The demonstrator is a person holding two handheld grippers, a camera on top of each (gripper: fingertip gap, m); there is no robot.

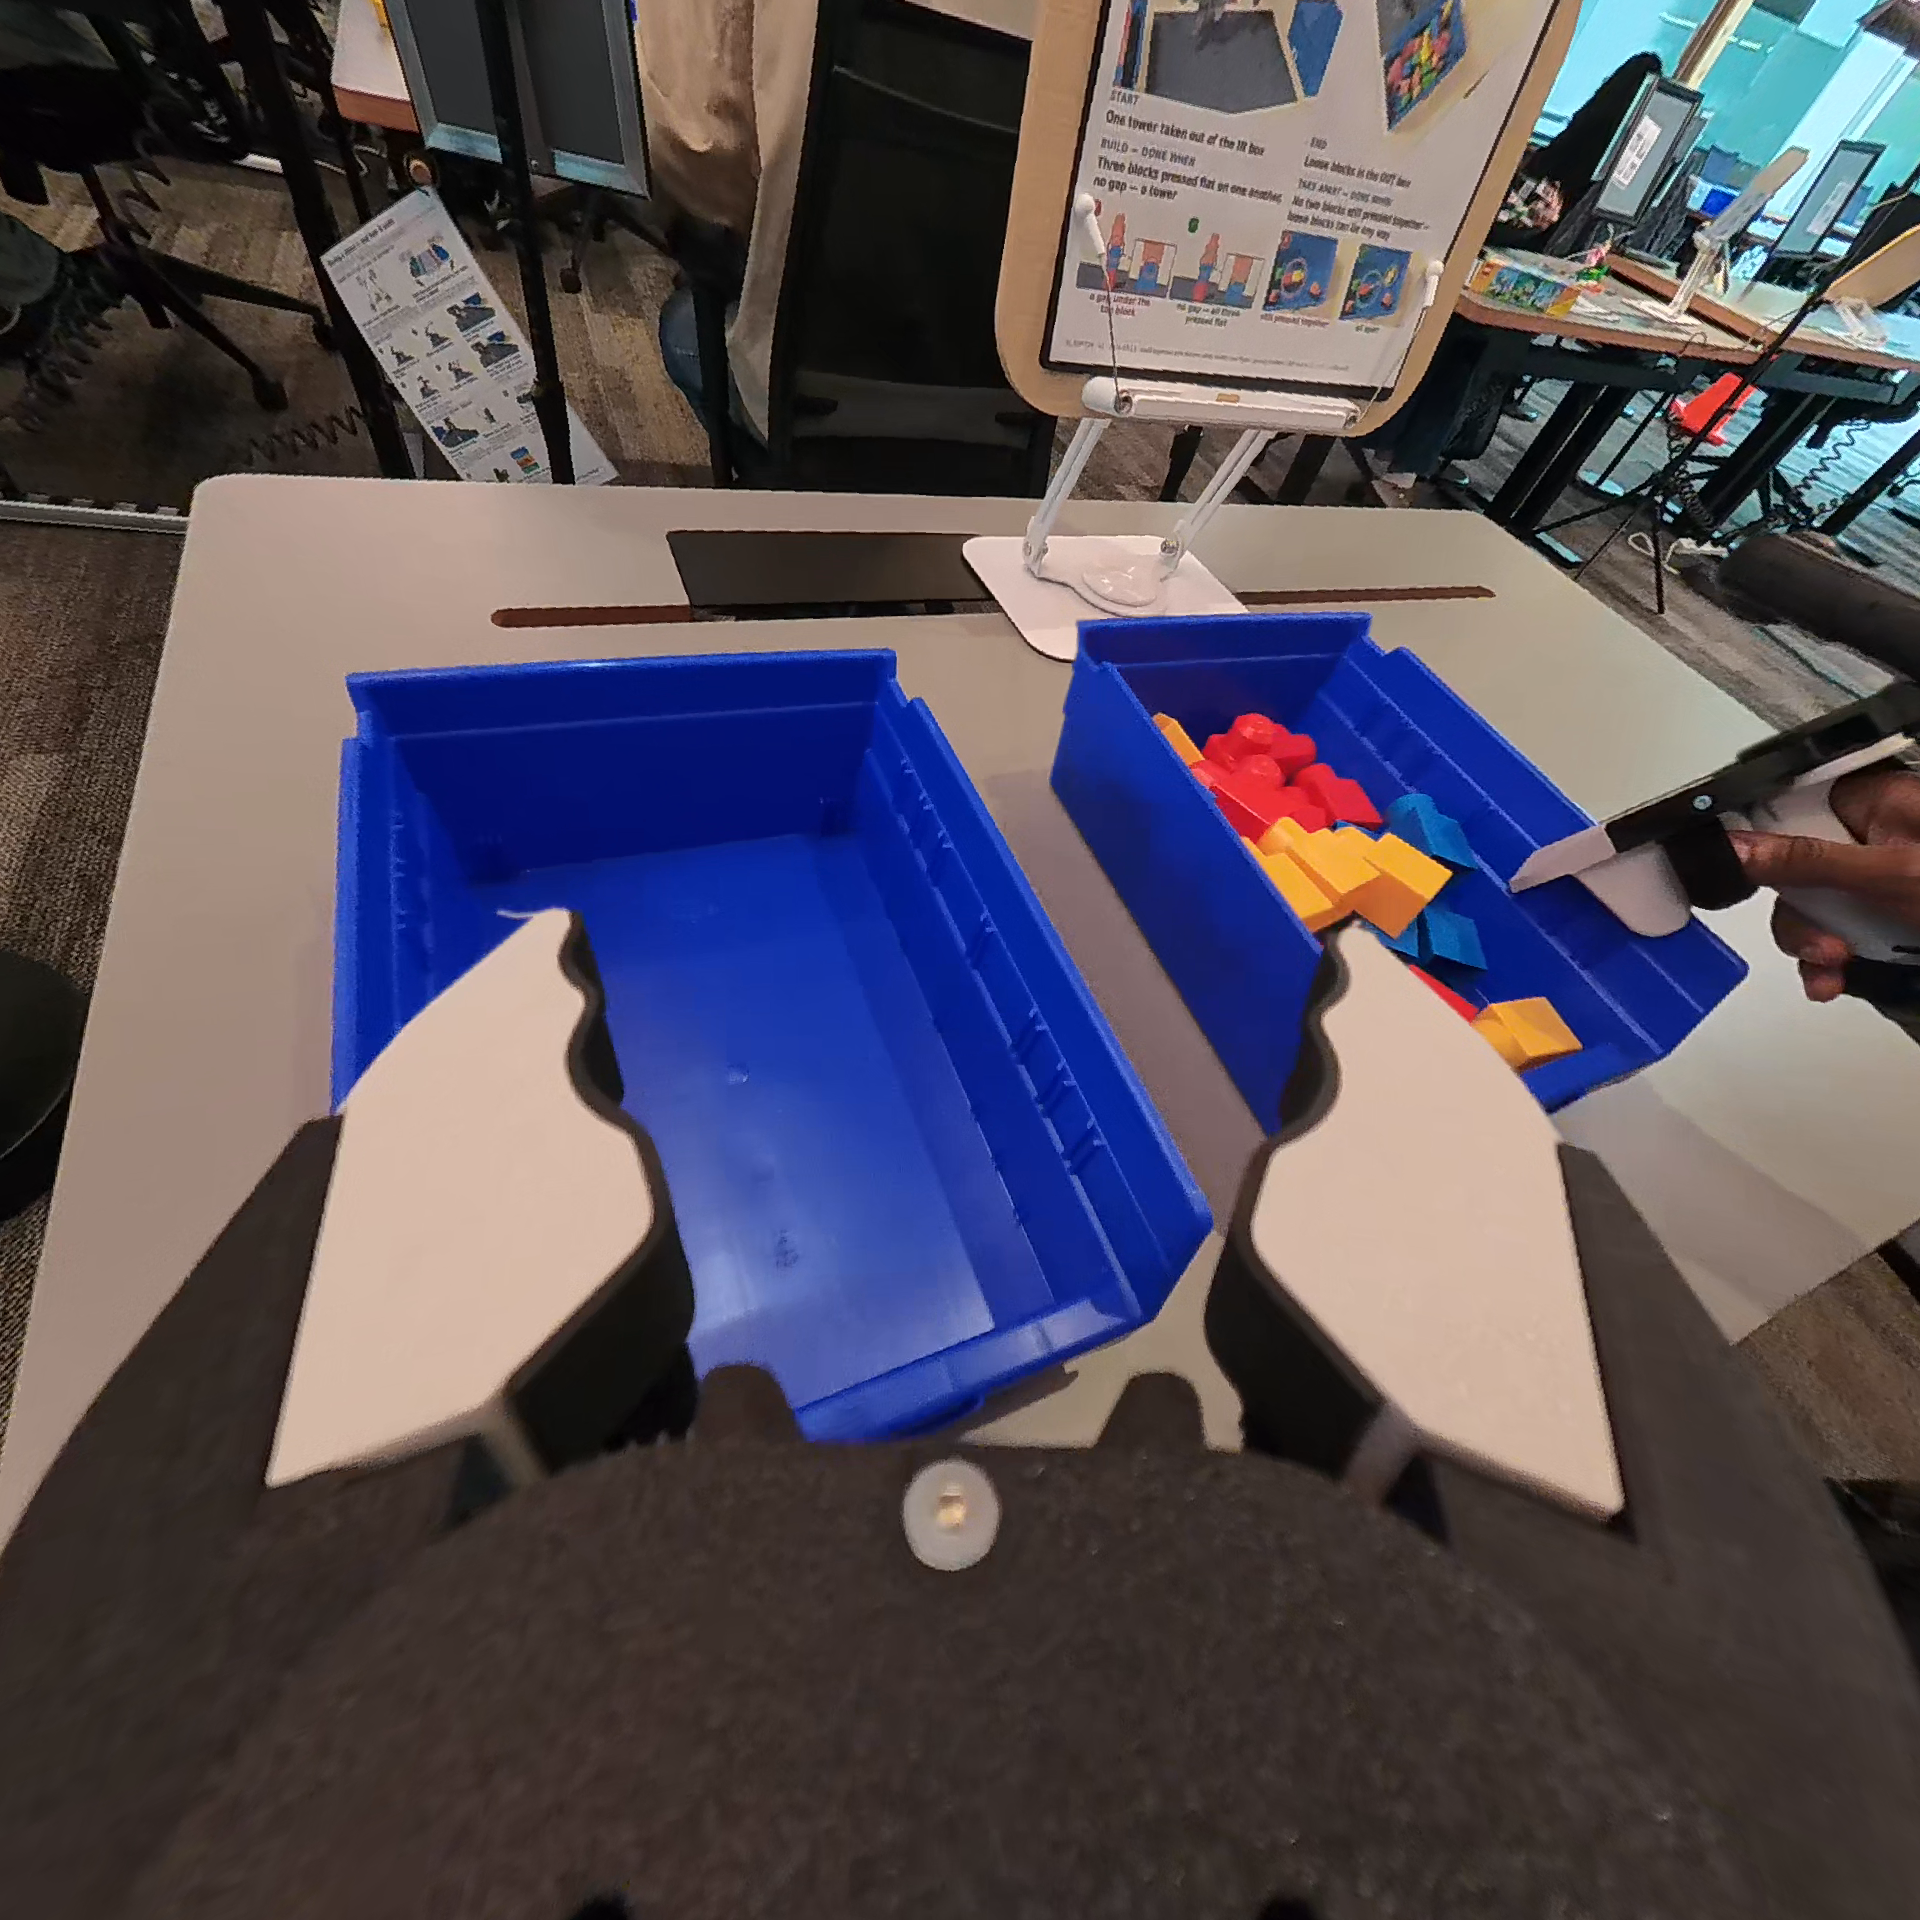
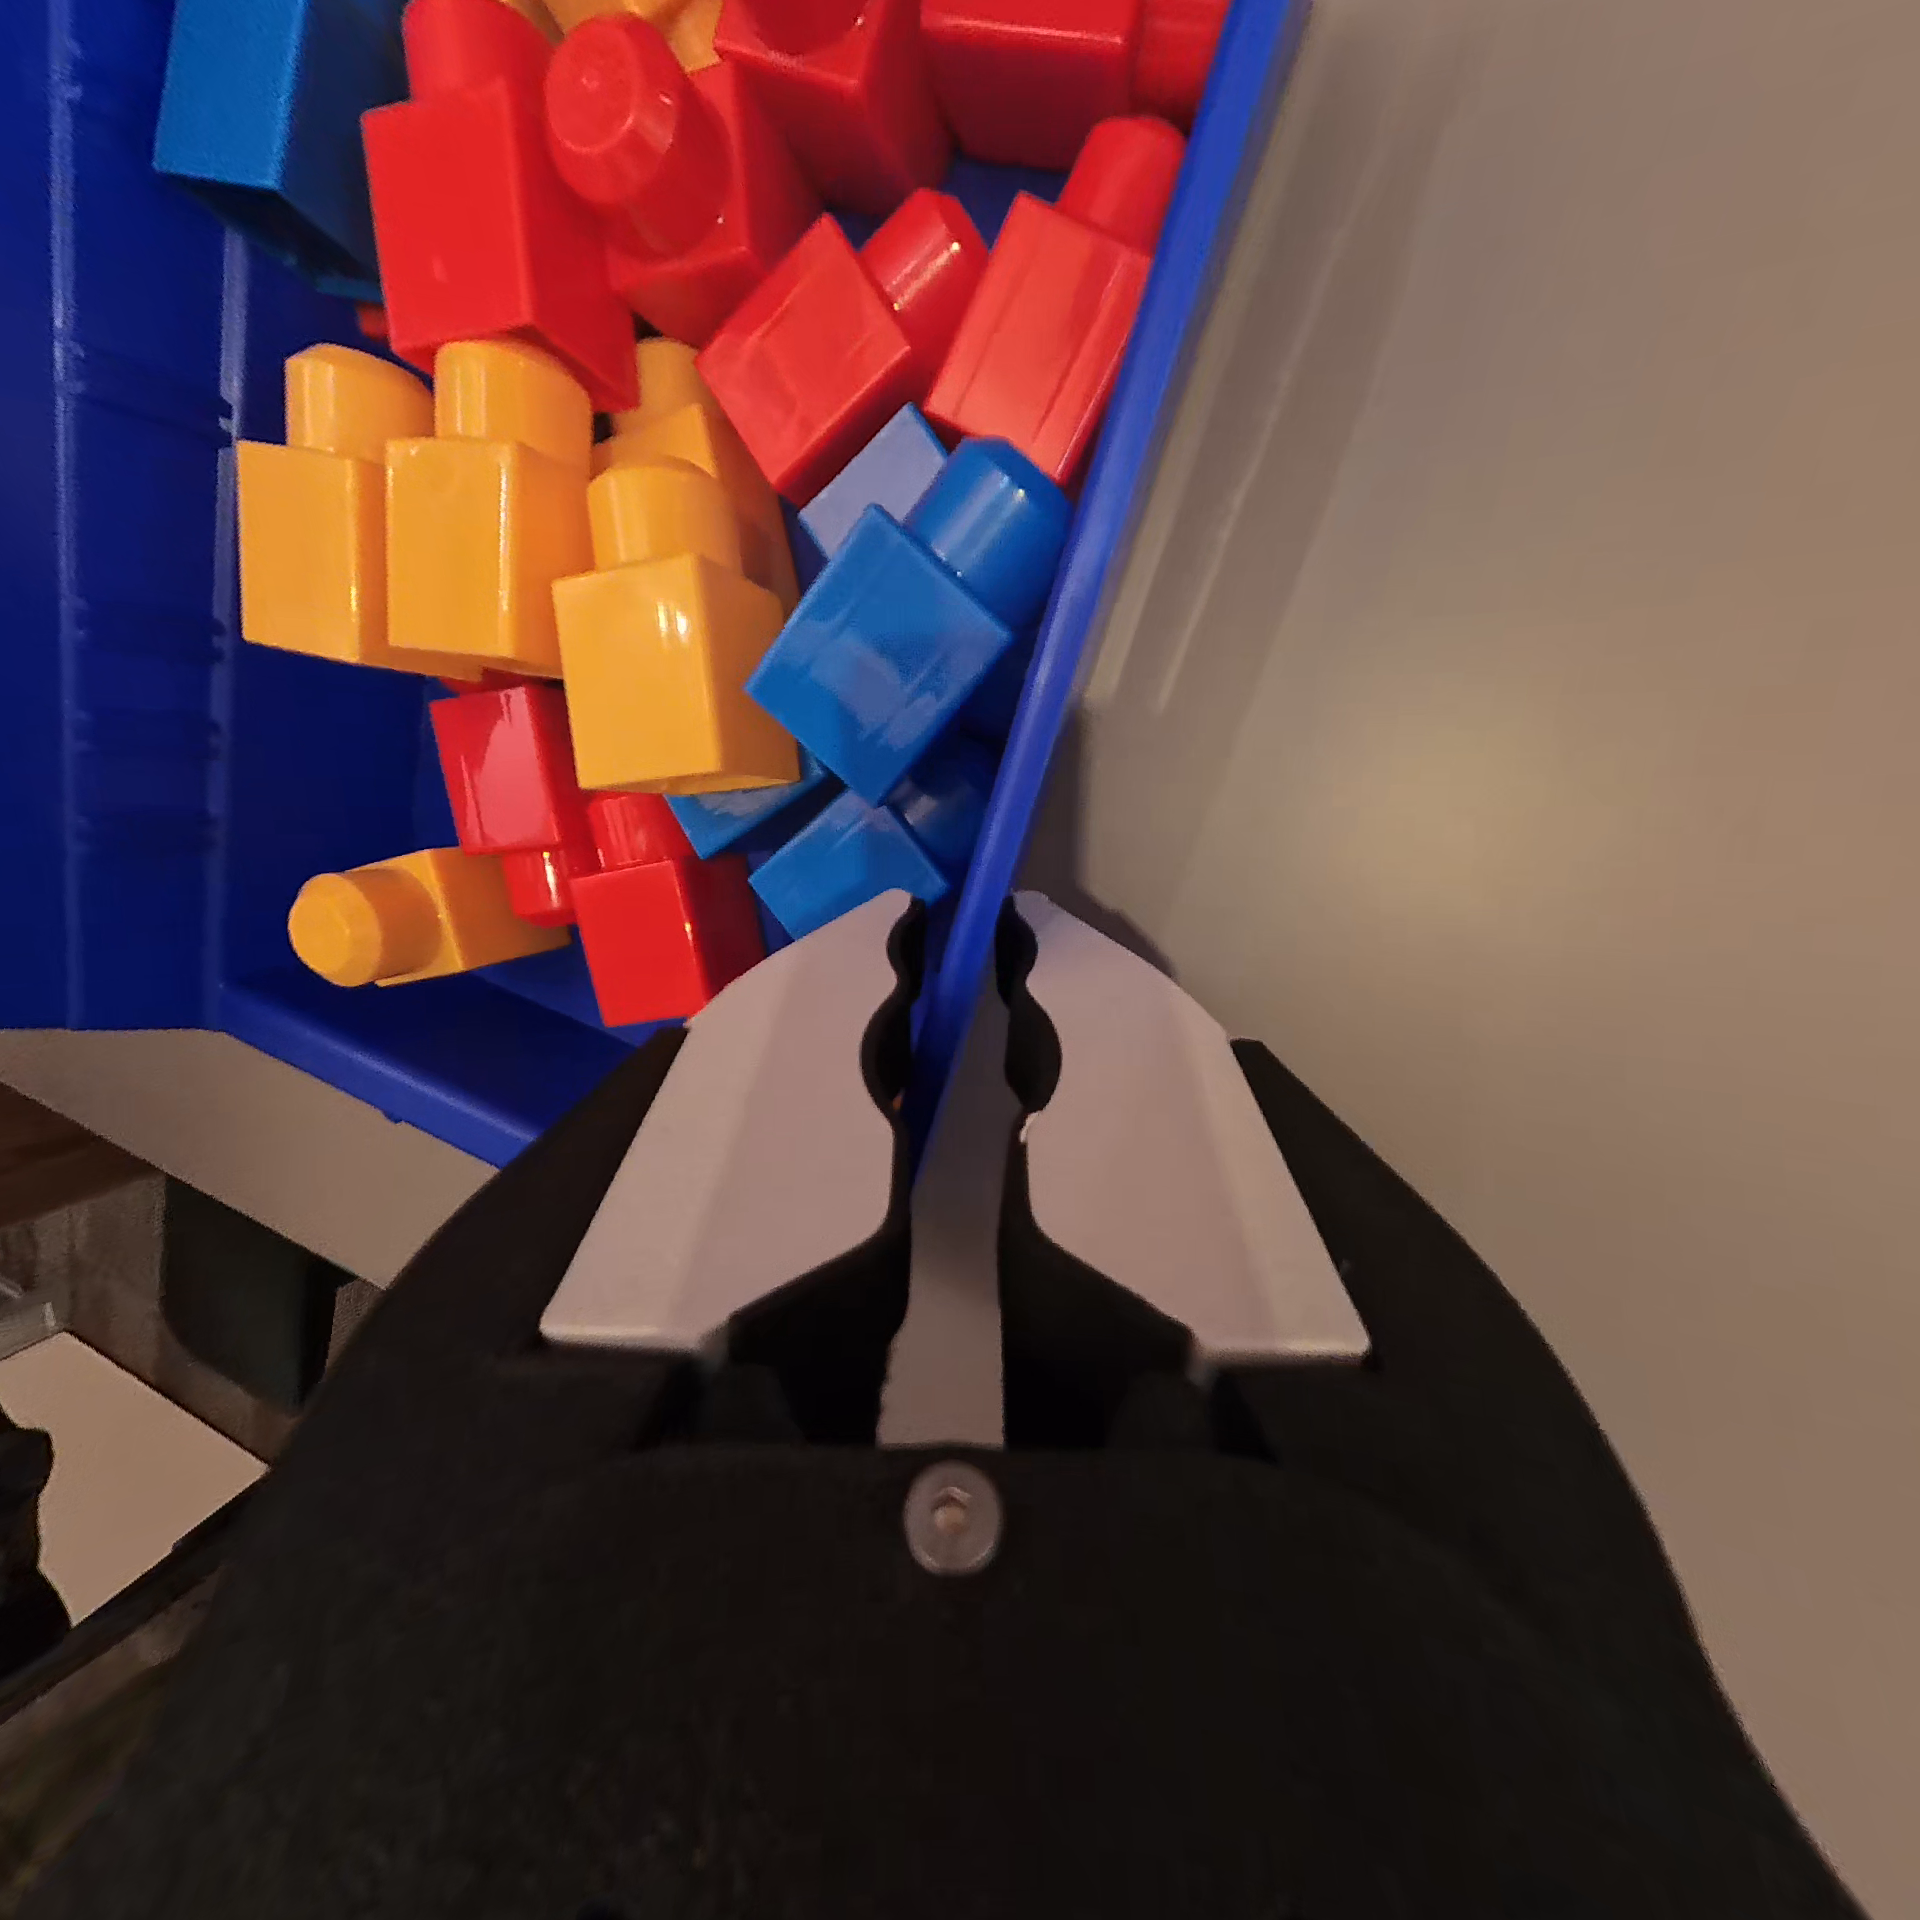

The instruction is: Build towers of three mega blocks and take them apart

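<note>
Two blue bins stand side by side on a grey table (image 1: pixel 239 748). The left bin (image 1: pixel 623 681) is empty. The right bin (image 1: pixel 1132 862) holds several loose red, yellow and blue mega blocks (image 1: pixel 1340 873). My left gripper (image 1: pixel 945 925) is open and empty, held above the near half of the left bin. My right gripper (image 2: pixel 961 904) is shut on the right bin's side wall (image 2: pixel 1044 665), one finger inside and one outside. It also shows in the left wrist view (image 1: pixel 1538 878). Red blocks (image 2: pixel 821 353), yellow blocks (image 2: pixel 665 675) and blue blocks (image 2: pixel 883 644) lie just ahead of it.
An instruction board (image 1: pixel 1247 208) on a white stand (image 1: pixel 1101 582) stands at the table's far edge behind the right bin. A black plate (image 1: pixel 821 566) lies beside it. A hand (image 1: pixel 1829 873) holds the right gripper. Chairs and other desks are beyond. The tips of one gripper are about 40 cm away from the tips of the other.
</note>
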